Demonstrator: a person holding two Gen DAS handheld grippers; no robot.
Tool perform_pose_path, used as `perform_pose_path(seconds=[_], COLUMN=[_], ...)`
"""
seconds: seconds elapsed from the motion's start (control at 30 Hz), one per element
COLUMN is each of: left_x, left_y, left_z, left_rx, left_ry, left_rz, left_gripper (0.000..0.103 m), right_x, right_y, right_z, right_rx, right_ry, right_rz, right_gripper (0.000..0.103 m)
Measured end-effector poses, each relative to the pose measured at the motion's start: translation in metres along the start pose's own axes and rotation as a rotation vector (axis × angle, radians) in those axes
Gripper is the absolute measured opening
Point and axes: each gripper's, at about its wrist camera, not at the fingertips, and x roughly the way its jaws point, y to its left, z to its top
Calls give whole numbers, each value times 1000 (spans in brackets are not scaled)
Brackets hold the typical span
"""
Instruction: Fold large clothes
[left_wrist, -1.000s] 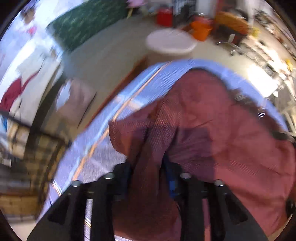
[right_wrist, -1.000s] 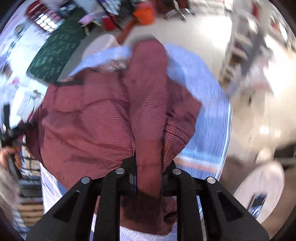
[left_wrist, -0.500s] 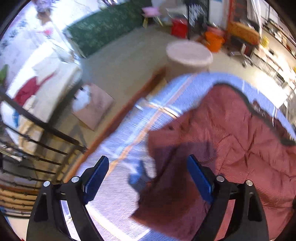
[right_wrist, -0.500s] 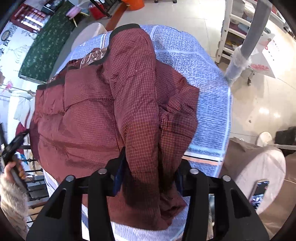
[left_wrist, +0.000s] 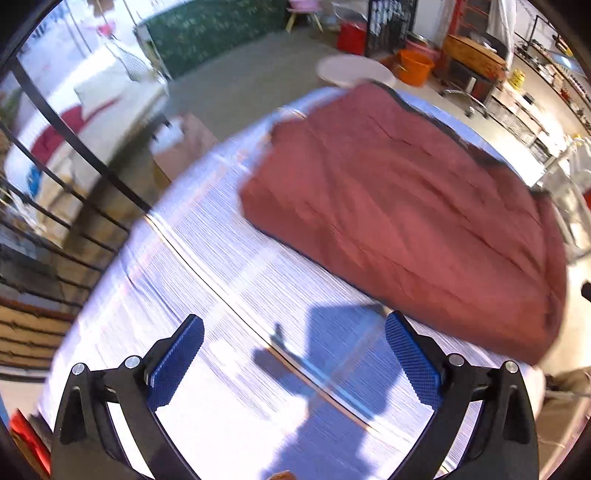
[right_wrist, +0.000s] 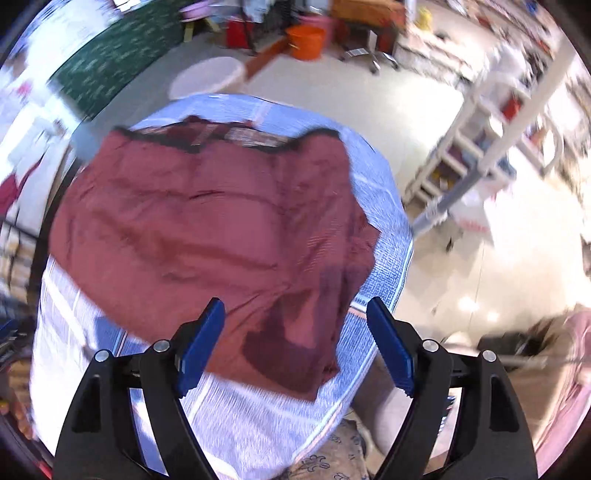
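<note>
A dark red checked garment (left_wrist: 402, 206) lies folded on a table covered with a blue-and-white striped cloth (left_wrist: 221, 302). In the right wrist view the garment (right_wrist: 207, 221) spreads across the cloth (right_wrist: 258, 424), its dark collar at the far edge and a bunched part near the right side. My left gripper (left_wrist: 293, 360) is open and empty, above bare cloth to the garment's left. My right gripper (right_wrist: 295, 345) is open and empty, above the garment's near right corner.
A round white table (left_wrist: 354, 70) and an orange bucket (left_wrist: 415, 66) stand beyond the table. A black metal railing (left_wrist: 55, 177) is at the left. A white shelf rack (right_wrist: 491, 147) stands on the floor at the right.
Both grippers let go of the garment, opened wide and drew back. The garment has dropped flat on the cloth. The left gripper moved left off the garment.
</note>
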Motion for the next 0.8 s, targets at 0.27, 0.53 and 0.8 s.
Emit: perform_pose_path(seconds=[0.27, 0.53, 0.8], left_x=[-65, -73, -64], left_y=[-52, -64, -85], left_z=[-17, -14, 2], left_rx=[115, 80, 37], left_ry=[-72, -30, 56], left_rz=[-6, 92, 126], left_gripper=[97, 97, 97], right_x=[-62, -70, -54], right_y=[74, 80, 70], right_z=[-21, -19, -4], right_rx=[-215, -206, -252], right_ry=[-14, -8, 59], right_rz=[5, -15, 18], right_gripper=[88, 89, 89])
